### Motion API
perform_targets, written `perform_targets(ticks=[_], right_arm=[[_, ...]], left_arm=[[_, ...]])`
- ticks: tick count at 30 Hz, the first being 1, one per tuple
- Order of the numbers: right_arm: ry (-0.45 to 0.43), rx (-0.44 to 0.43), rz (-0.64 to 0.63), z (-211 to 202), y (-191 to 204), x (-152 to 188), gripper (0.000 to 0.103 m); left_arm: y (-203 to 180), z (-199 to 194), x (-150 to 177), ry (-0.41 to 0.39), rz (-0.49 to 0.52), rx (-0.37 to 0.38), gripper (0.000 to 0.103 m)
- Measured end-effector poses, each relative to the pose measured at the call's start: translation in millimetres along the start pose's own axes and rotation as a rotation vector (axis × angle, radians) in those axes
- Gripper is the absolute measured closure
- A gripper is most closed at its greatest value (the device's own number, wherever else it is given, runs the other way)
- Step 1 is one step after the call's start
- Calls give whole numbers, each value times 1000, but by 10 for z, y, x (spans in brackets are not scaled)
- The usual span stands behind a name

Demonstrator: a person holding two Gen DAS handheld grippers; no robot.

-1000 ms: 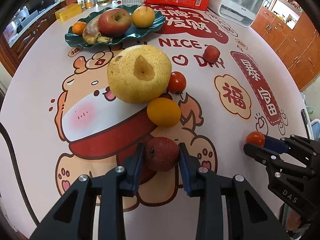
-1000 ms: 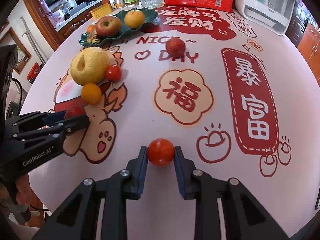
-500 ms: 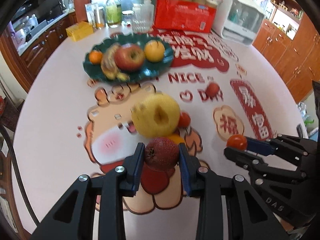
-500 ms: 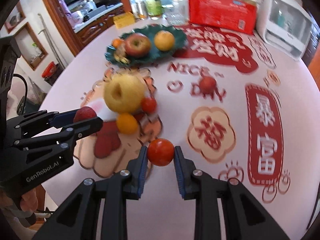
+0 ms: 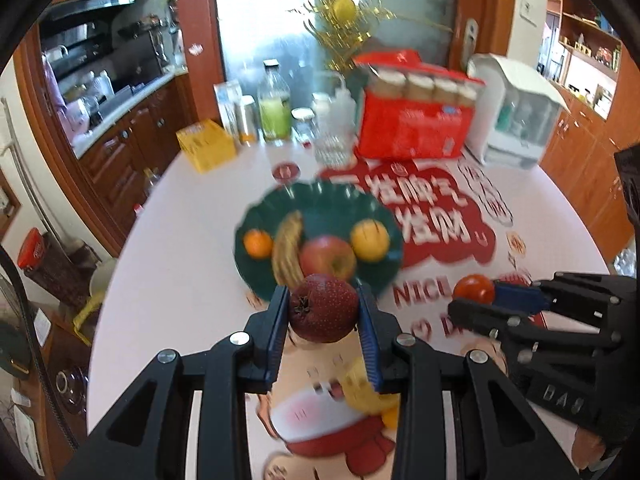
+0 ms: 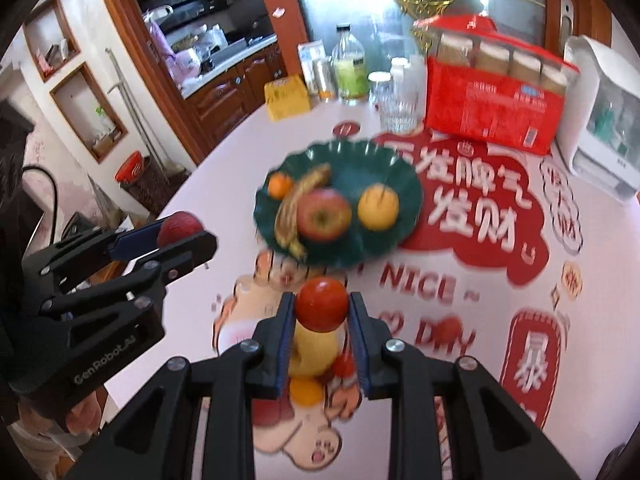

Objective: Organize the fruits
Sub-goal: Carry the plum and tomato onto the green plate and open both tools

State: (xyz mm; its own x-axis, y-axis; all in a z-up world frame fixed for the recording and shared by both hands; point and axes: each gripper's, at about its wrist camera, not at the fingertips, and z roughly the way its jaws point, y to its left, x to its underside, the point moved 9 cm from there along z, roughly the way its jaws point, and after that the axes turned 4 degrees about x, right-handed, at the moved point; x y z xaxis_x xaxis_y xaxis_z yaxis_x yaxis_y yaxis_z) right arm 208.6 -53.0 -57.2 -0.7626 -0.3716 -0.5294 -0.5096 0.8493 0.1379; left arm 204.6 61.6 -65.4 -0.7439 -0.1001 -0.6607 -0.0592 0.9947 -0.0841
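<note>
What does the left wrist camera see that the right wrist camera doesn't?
Only the left wrist view shows the dimpled dark red fruit from close up, with its dried star-shaped end, clamped in the left gripper.

Only the right wrist view shows the small round red fruit lying on the printed tablecloth, and the whole small orange fruit under the gripper.

Both show the dark green scalloped plate with the red apple and the browned banana, and the red tomato held in the right gripper.

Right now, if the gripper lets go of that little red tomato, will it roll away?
Probably: the tomato looks round and smooth, so it would likely roll on the flat table. The right gripper pinches only its sides, so it may also slip.
</note>
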Motion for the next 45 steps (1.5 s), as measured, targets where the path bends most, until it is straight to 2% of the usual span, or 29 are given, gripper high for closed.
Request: perform_targets(ticks=[4, 9, 15, 20, 29, 36, 45], right_arm=[[-53, 8, 29, -49, -119, -478, 77], [-114, 27, 50, -117, -264, -974, 77], [-102, 46, 47, 65, -388, -1246, 77], [-33, 47, 46, 420, -415, -1204, 77], [103, 50, 40, 1109, -500, -858, 77], [136, 52, 31, 1468, -624, -807, 77], [126, 37, 6, 1872, -630, -851, 77]], left_arm=[[109, -39, -360, -51, -10, -16, 71], [171, -6, -766, -79, -10, -26, 71], [185, 204, -1044, -67, -11, -29, 71], [241, 566, -1073, -24, -36, -28, 71], [410, 1371, -813, 104, -109, -6, 71], [343, 1859, -772, 155, -115, 17, 71], [357, 2352, -820, 197, -121, 30, 71]])
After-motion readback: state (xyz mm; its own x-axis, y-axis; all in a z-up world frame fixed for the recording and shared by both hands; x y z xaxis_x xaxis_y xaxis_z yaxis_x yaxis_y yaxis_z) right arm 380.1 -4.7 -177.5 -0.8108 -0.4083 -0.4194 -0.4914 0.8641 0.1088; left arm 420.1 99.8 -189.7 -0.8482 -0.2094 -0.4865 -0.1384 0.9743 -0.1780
